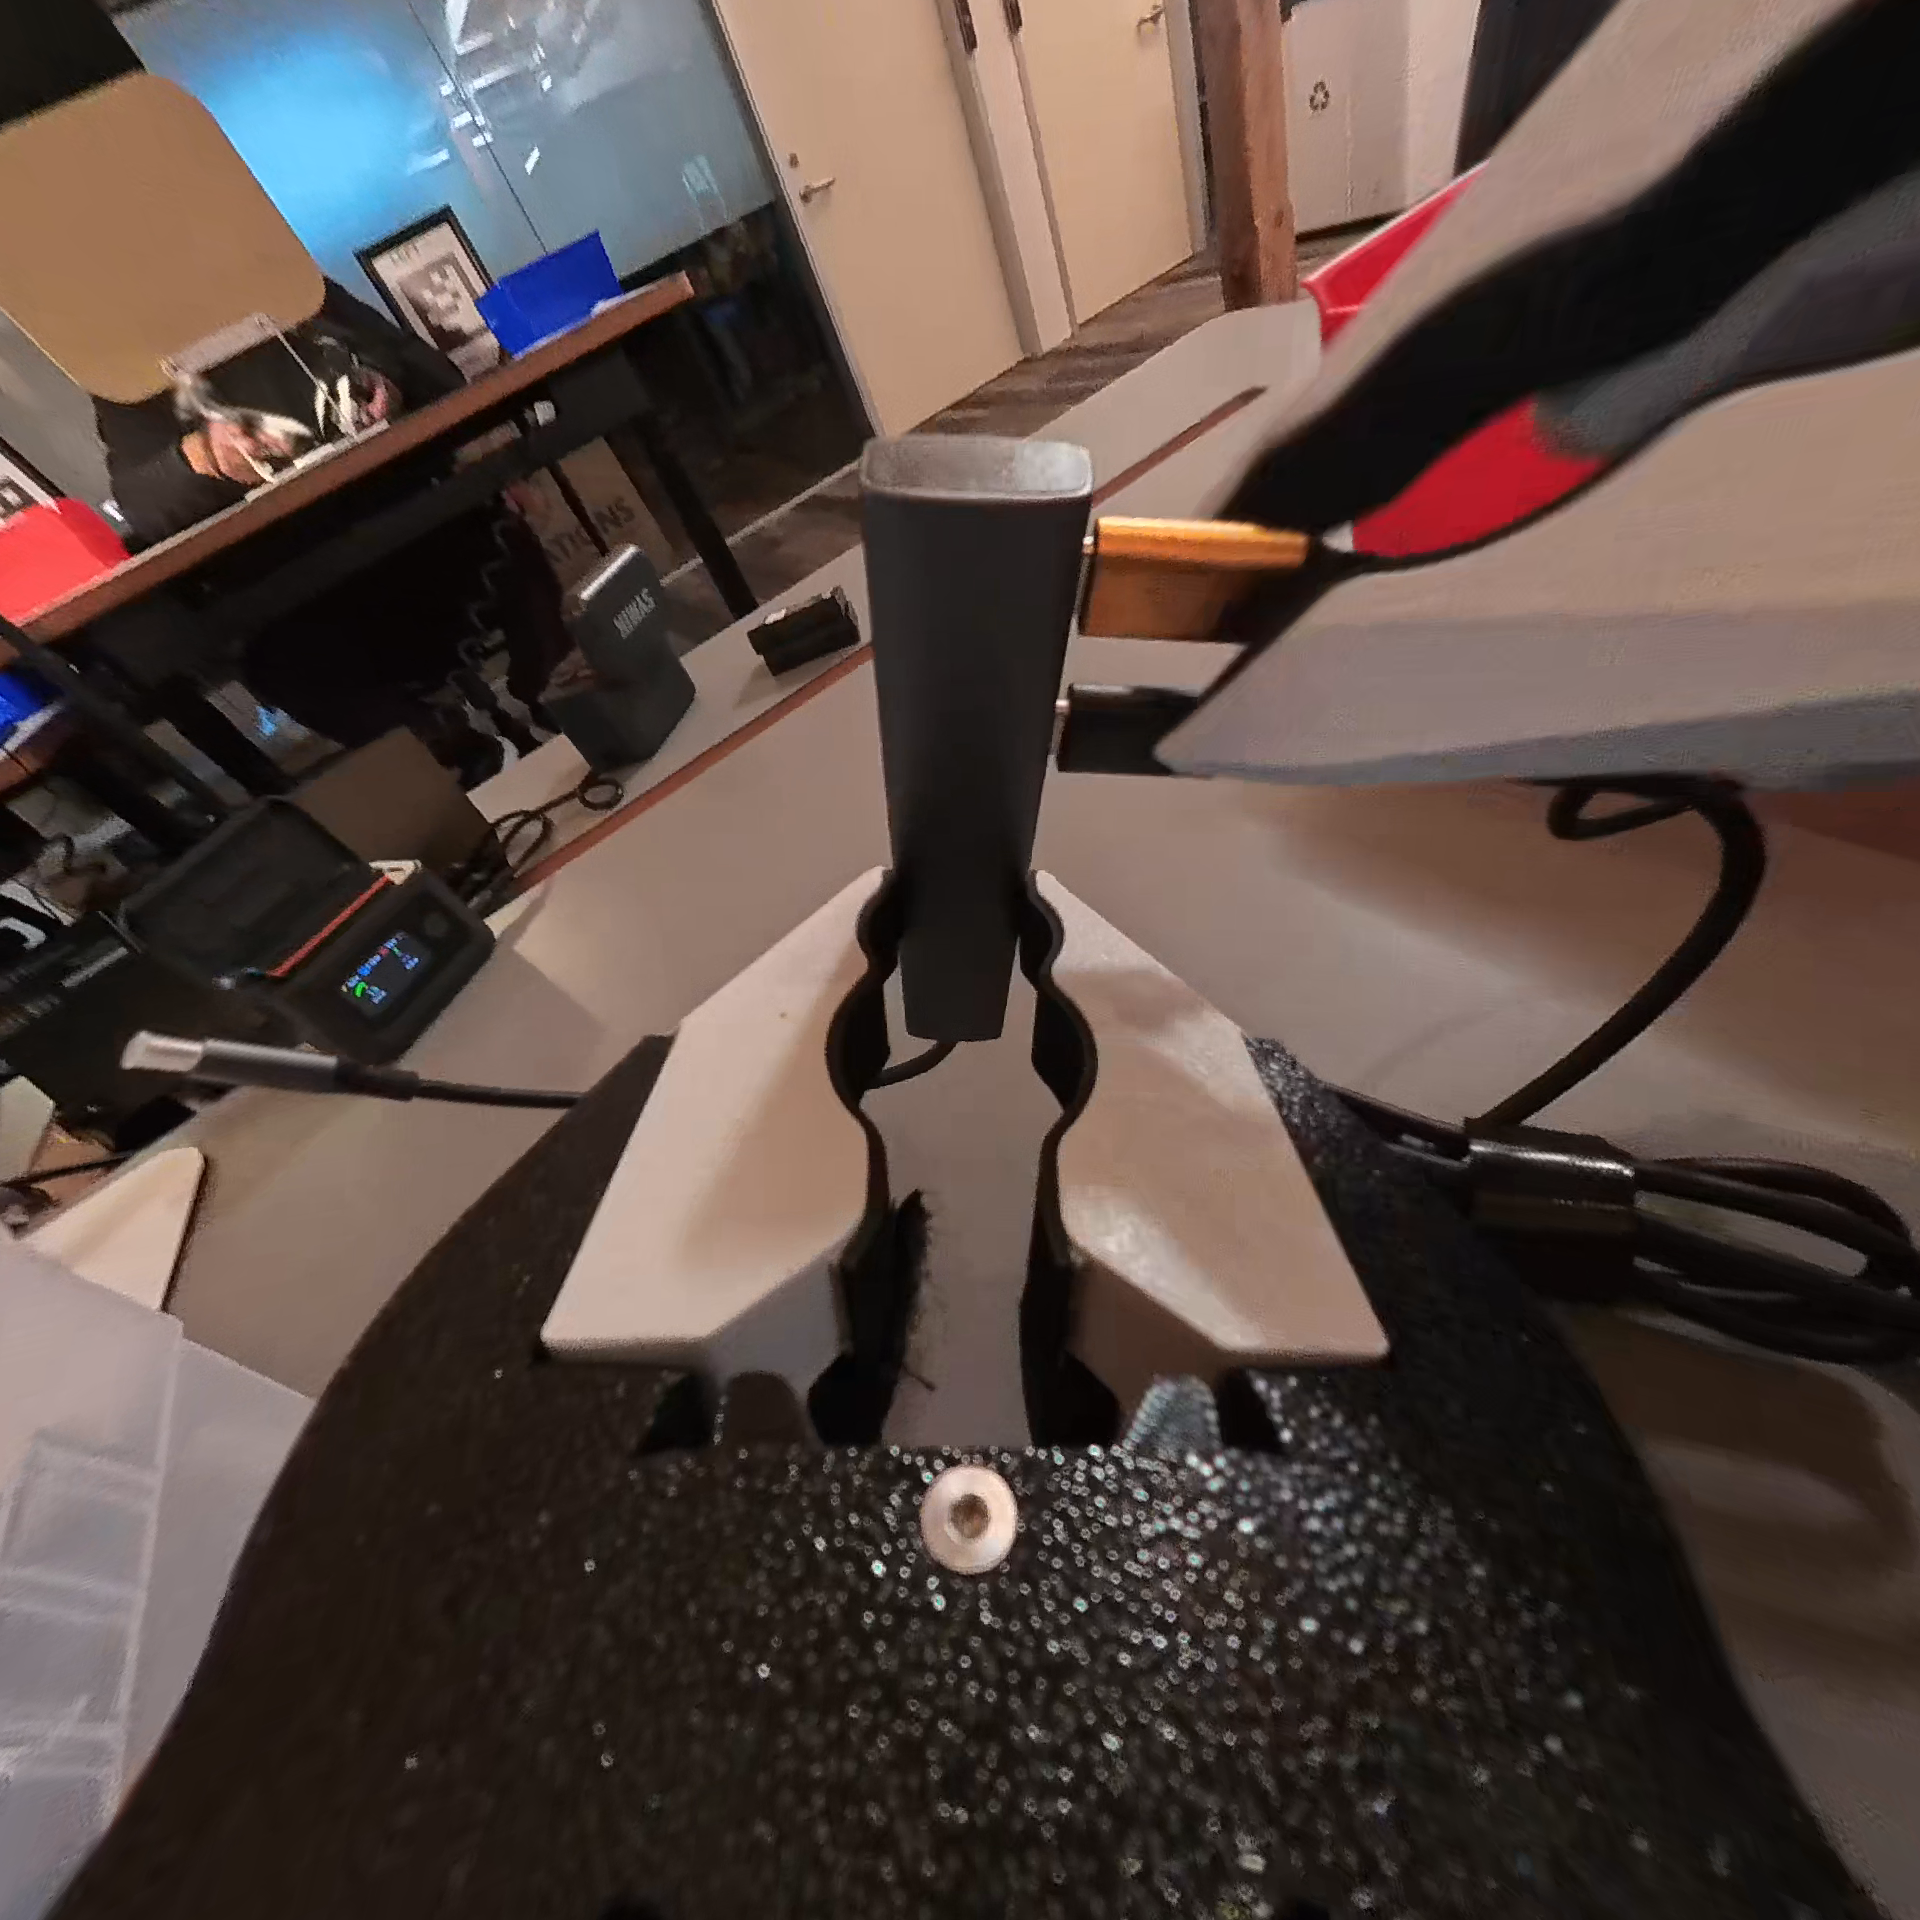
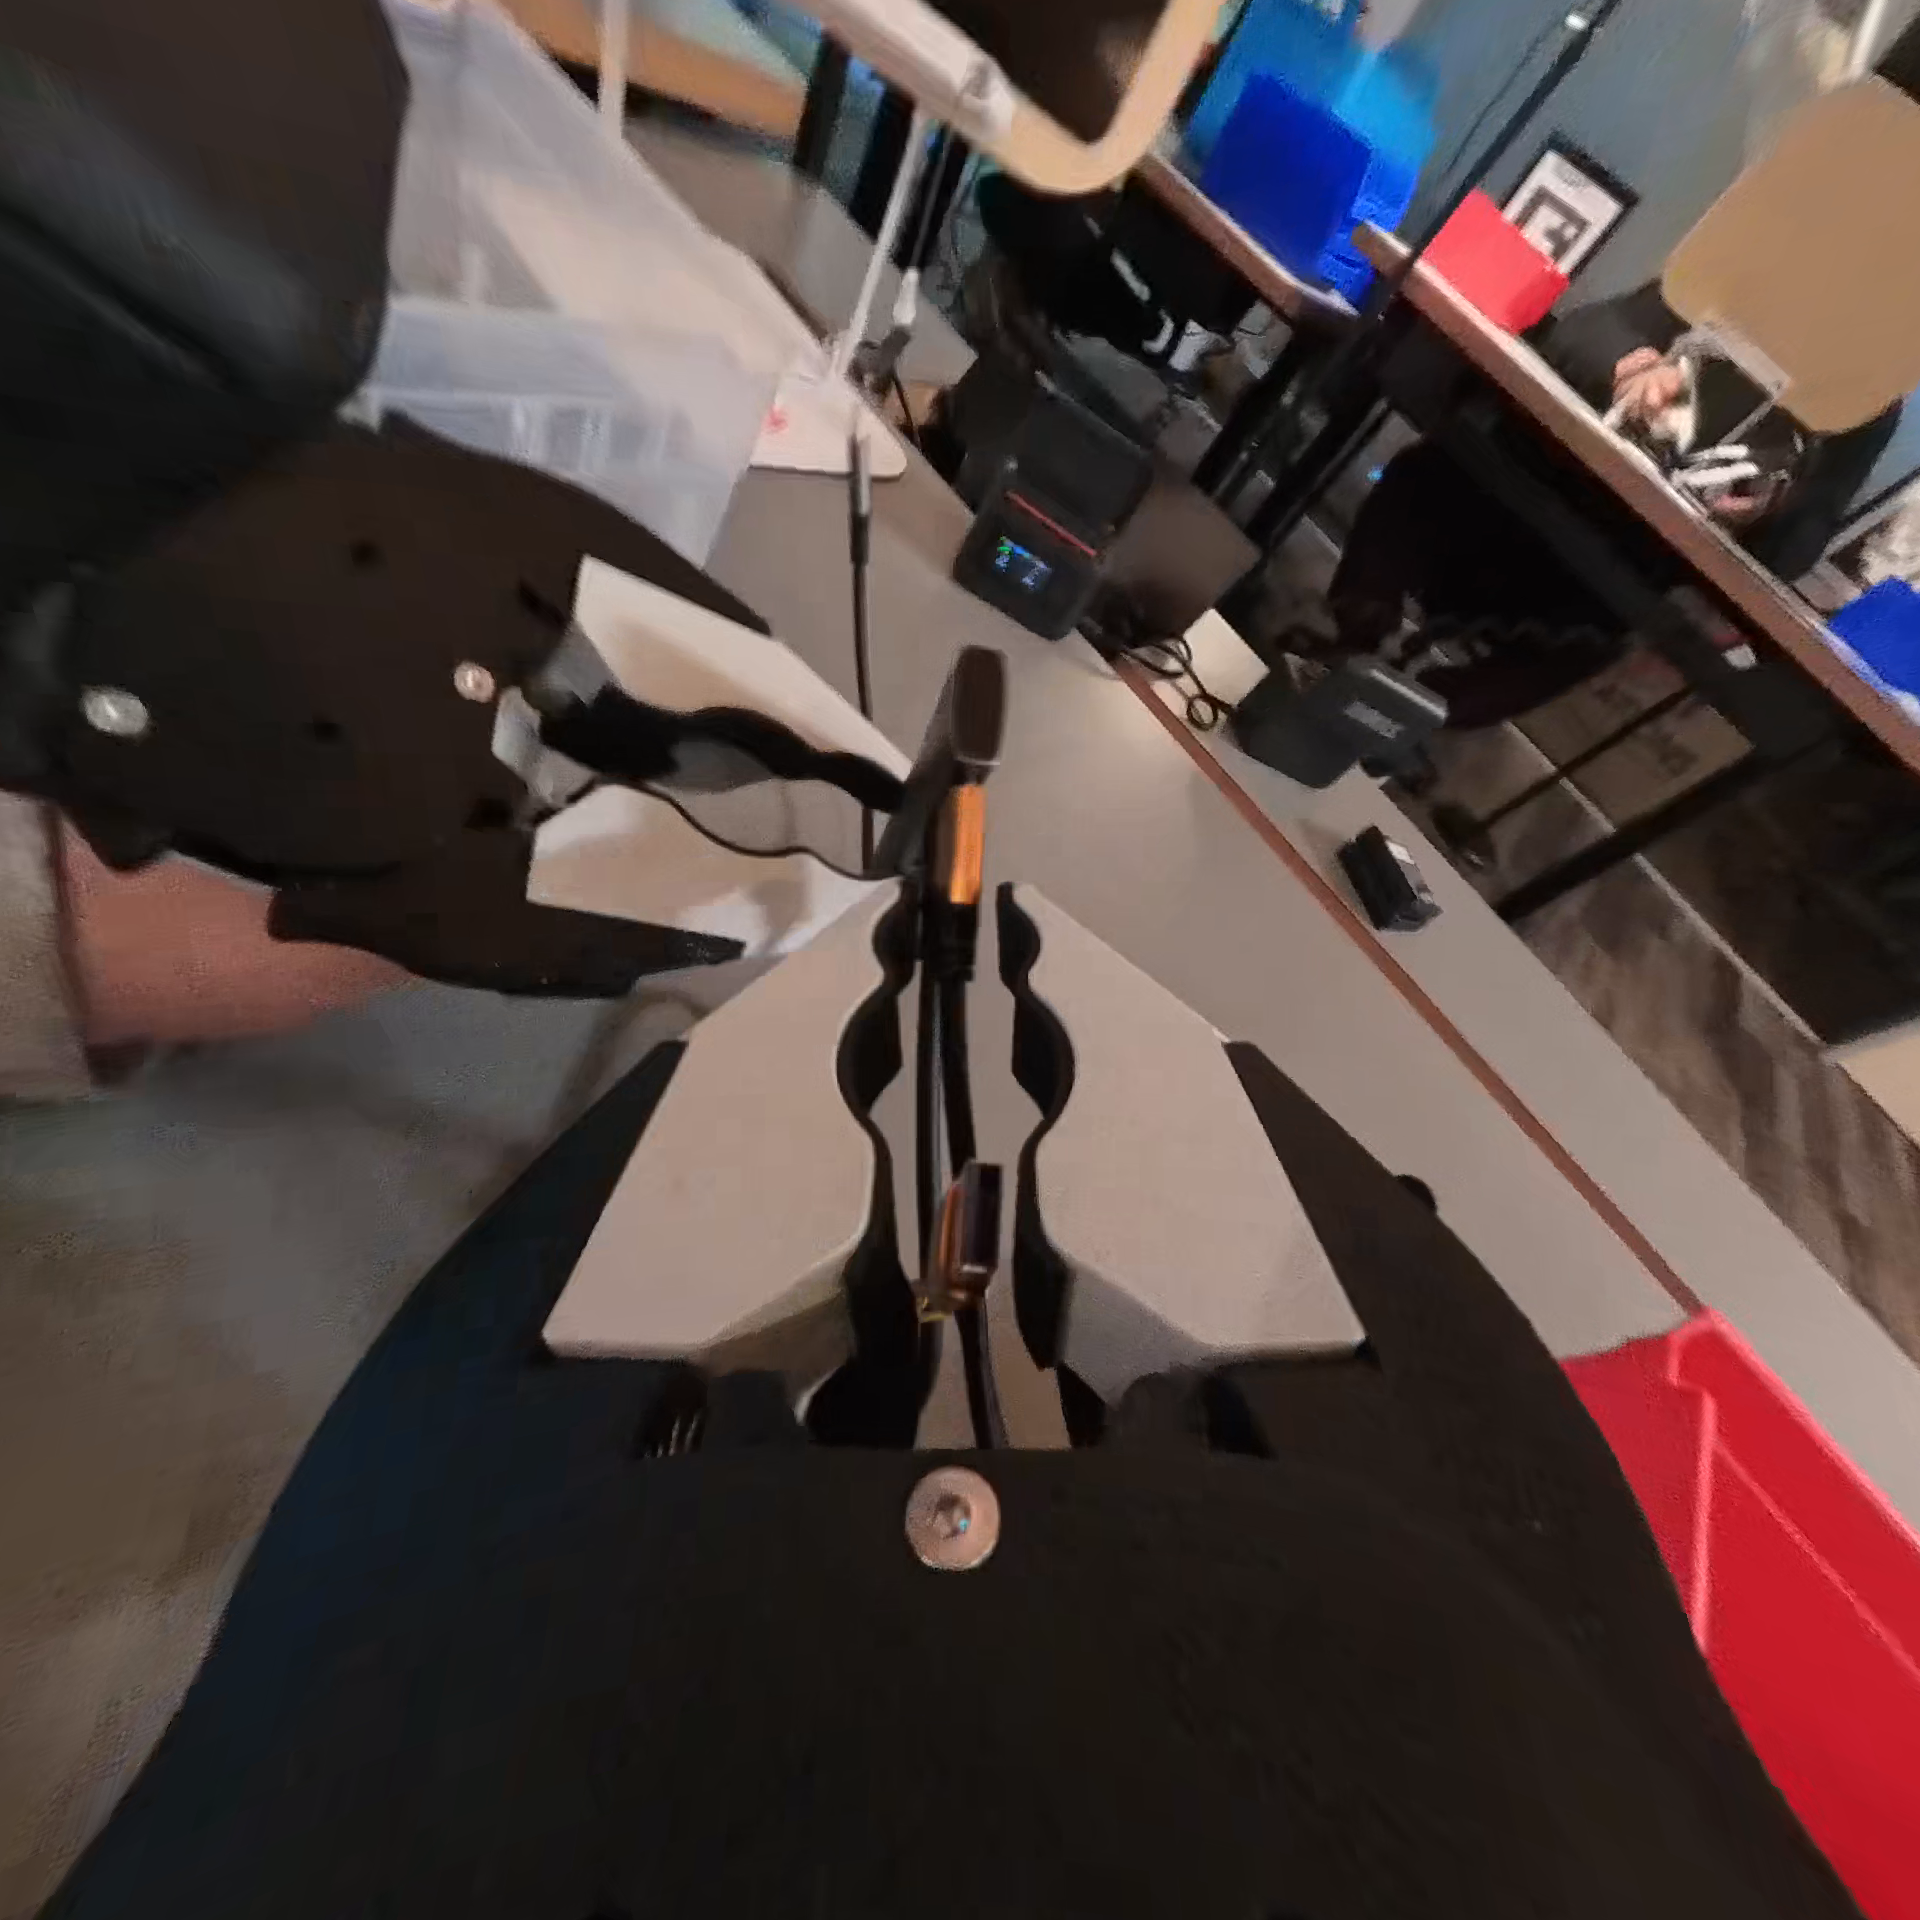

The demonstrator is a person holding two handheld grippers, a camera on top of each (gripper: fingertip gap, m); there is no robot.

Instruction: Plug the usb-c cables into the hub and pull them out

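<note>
My left gripper (image 1: 961, 894) is shut on the lower end of a dark grey hub (image 1: 977, 665) and holds it upright above the table. An orange usb-c plug (image 1: 1174, 577) sits in the hub's right side, with a black plug (image 1: 1117, 727) in the port below it. My right gripper (image 2: 951, 904) comes in from the right, its jaws closed around the back of the orange plug (image 2: 961, 842) at the hub (image 2: 975, 712). A second connector (image 2: 966, 1226) hangs between its fingers. The hub's own lead (image 1: 208, 1060) sticks out left.
A coiled black cable (image 1: 1662, 1247) lies on the grey table (image 1: 1299, 956) at the right. A black device with a lit screen (image 1: 384, 987) and a small black block (image 1: 805, 634) stand near the far edge. A red bin (image 2: 1766, 1558) and a clear plastic box (image 2: 582, 395) flank the workspace. Tip to tip, the grippers are about 6 cm apart.
</note>
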